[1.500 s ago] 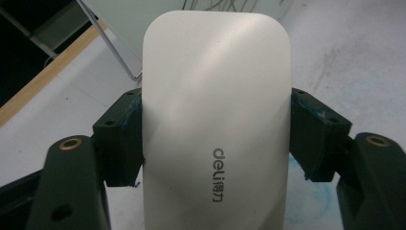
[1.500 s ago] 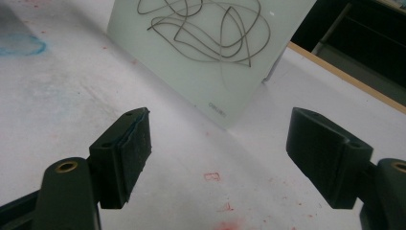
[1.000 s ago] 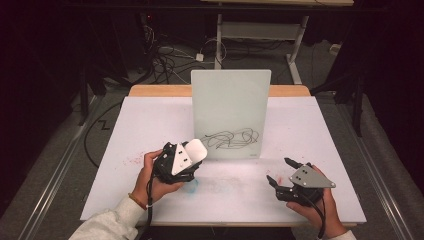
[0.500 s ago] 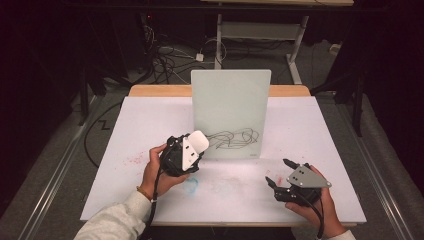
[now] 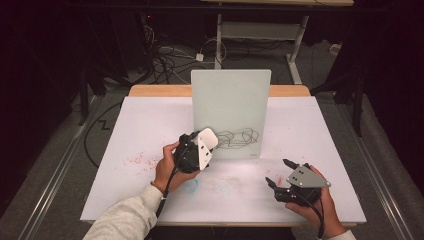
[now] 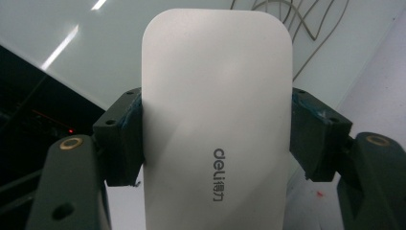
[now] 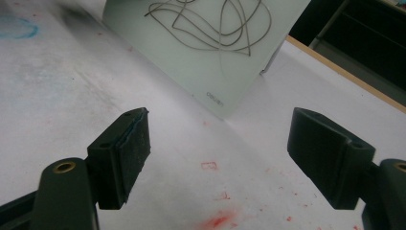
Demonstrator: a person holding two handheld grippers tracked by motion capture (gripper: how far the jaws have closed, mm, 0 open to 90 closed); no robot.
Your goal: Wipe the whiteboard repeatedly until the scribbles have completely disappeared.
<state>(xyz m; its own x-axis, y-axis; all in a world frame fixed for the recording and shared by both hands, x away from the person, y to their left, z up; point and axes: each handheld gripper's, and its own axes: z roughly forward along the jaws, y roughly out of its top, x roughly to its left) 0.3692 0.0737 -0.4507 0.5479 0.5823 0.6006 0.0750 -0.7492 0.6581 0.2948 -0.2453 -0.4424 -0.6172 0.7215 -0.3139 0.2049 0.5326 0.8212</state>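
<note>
In the high view, the left gripper (image 5: 204,150) holds a white eraser (image 5: 206,148) up against the lower left of the upright whiteboard (image 5: 231,102), beside the black scribble (image 5: 239,137). The right gripper (image 5: 279,172) rests low on the tabletop (image 5: 150,125), well apart from the board. To wipe well, I judge the eraser's face should lie flat on the board and sweep sideways across the lines with even pressure, light enough that the standing board does not tip.

In the left gripper view, the fingers (image 6: 122,139) are clamped on both long edges of the eraser (image 6: 215,120), which reads "deli" with small Chinese characters beside it.

In the right gripper view, the fingers (image 7: 127,155) stand wide apart, grasping nothing; the board's lower corner carries small grey print (image 7: 215,98), probably the same brand, too small to be sure.
</note>
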